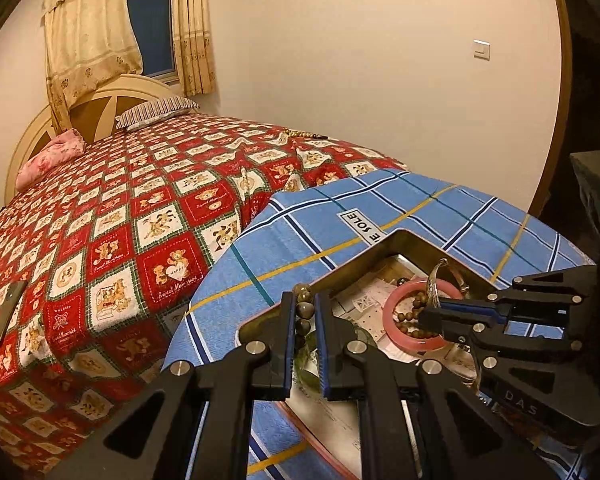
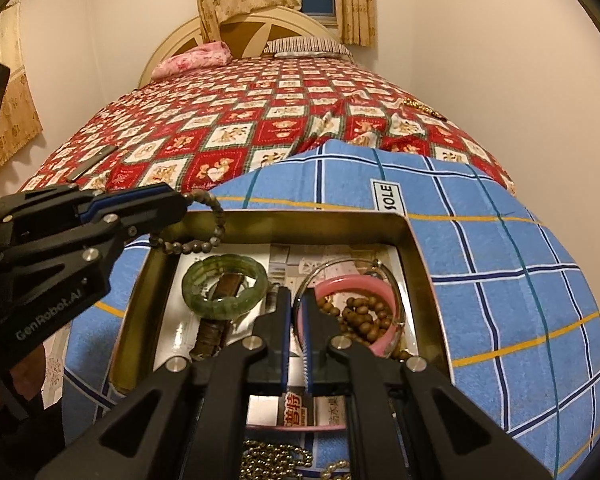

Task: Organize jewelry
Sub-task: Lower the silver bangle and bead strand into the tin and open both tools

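Observation:
A brass tray (image 2: 422,264) sits on a blue plaid cloth (image 2: 500,248). In it lie a green jade bangle (image 2: 224,286), a brown strap (image 2: 216,320), a pink bangle (image 2: 356,284) and brown wooden beads (image 2: 364,316). My left gripper (image 1: 303,312) is shut on a grey-brown bead bracelet (image 2: 204,228), which hangs over the tray's far left corner. My right gripper (image 2: 298,304) is shut on a thin silver bangle (image 2: 380,270), which stands around the pink bangle. In the left wrist view the tray (image 1: 380,248), the pink bangle (image 1: 396,312) and the right gripper (image 1: 428,318) show too.
A gold bead chain (image 2: 276,460) lies on the cloth near me. A bed with a red bear quilt (image 2: 240,120) lies beyond; a bead string (image 2: 420,108) is at its right edge and a dark flat object (image 2: 92,164) at its left. Walls flank the bed.

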Action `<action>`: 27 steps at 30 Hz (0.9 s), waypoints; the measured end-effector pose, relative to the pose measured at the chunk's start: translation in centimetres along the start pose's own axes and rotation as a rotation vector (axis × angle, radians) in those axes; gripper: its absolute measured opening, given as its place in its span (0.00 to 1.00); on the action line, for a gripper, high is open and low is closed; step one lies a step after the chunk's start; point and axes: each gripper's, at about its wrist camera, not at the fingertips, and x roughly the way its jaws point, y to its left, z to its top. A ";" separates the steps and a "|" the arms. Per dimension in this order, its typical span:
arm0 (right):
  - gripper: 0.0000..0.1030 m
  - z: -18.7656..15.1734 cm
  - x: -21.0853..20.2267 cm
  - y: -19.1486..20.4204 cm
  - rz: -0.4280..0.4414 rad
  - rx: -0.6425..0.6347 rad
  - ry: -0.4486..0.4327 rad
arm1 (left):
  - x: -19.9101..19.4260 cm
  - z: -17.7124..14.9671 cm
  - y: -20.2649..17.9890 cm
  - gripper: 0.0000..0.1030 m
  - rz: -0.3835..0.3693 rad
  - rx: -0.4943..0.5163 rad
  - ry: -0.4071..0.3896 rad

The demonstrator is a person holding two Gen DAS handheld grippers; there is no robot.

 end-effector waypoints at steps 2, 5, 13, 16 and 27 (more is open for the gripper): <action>0.07 0.0 0.3 0.0 0.001 0.000 0.006 | 0.3 -0.1 0.0 0.09 0.007 0.003 0.003; 0.07 -0.1 0.6 0.1 0.002 -0.002 0.014 | 0.8 -0.2 0.0 0.09 0.011 0.005 0.011; 0.08 -0.4 1.1 -0.3 -0.013 0.017 0.020 | 1.7 -0.6 0.1 0.11 0.028 0.005 0.046; 0.30 -0.6 1.0 -0.7 -0.031 0.029 0.021 | 1.6 -0.9 0.2 0.31 0.038 -0.003 0.051; 0.46 -1.7 -0.2 -1.4 -0.036 0.072 0.011 | 0.7 -1.3 -0.1 0.66 0.053 -0.012 0.031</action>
